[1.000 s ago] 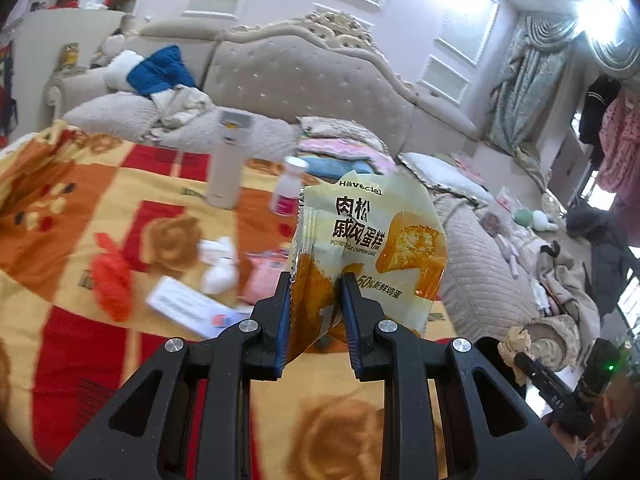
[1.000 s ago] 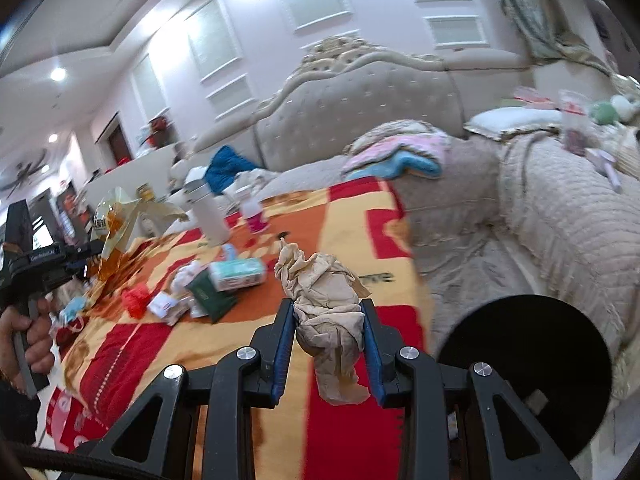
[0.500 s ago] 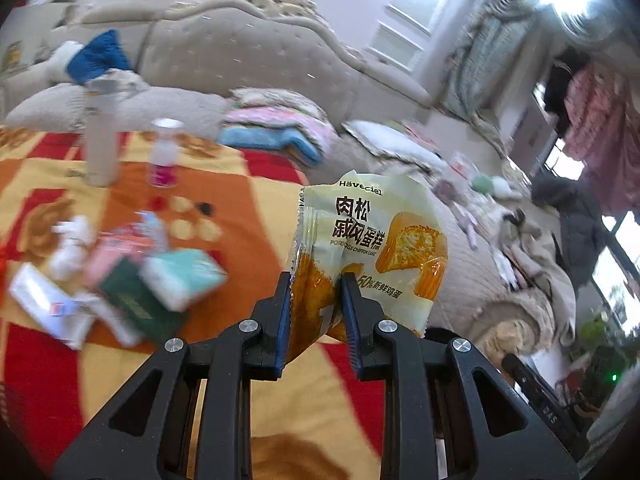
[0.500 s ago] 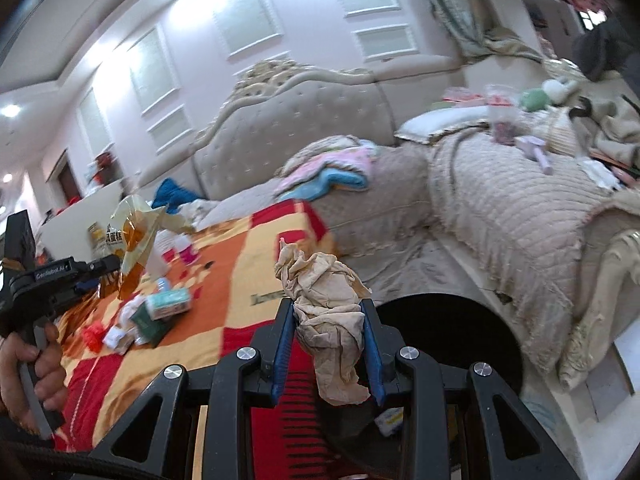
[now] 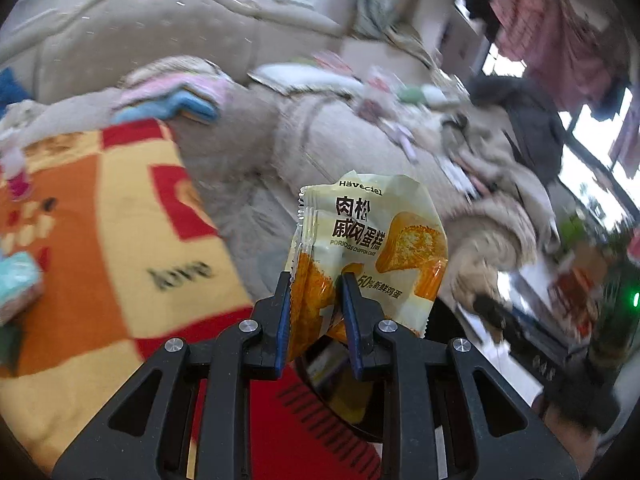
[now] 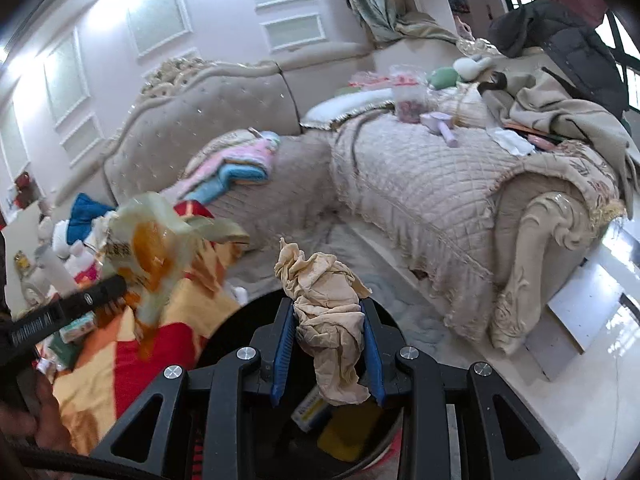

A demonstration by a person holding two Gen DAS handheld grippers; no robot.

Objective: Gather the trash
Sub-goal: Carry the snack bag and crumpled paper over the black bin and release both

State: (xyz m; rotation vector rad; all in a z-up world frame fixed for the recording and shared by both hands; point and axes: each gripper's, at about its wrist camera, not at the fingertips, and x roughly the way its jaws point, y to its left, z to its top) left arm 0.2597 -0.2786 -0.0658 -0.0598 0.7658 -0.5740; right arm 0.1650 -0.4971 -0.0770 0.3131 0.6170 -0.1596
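Note:
My left gripper point(image 5: 314, 316) is shut on a yellow-green snack wrapper point(image 5: 368, 240) and holds it up above the table's right end. The same wrapper point(image 6: 160, 248) shows at the left of the right wrist view. My right gripper point(image 6: 328, 344) is shut on a crumpled beige tissue point(image 6: 324, 308), held directly over the round black trash bin point(image 6: 224, 332). The bin holds a yellow item point(image 6: 344, 436) and a small box point(image 6: 308, 408). The bin's dark opening point(image 5: 444, 316) also shows behind the left gripper.
The red, orange and yellow tablecloth point(image 5: 120, 220) carries a teal tissue pack point(image 5: 16, 284) at the left. A beige quilted sofa point(image 6: 420, 184) with folded pink and blue towels point(image 6: 236, 168) wraps behind and to the right. White floor point(image 6: 580, 320) lies at the right.
Both grippers have swung right, away from the table's clutter, each still holding its trash. The bin has come under the right gripper and close below the left one.

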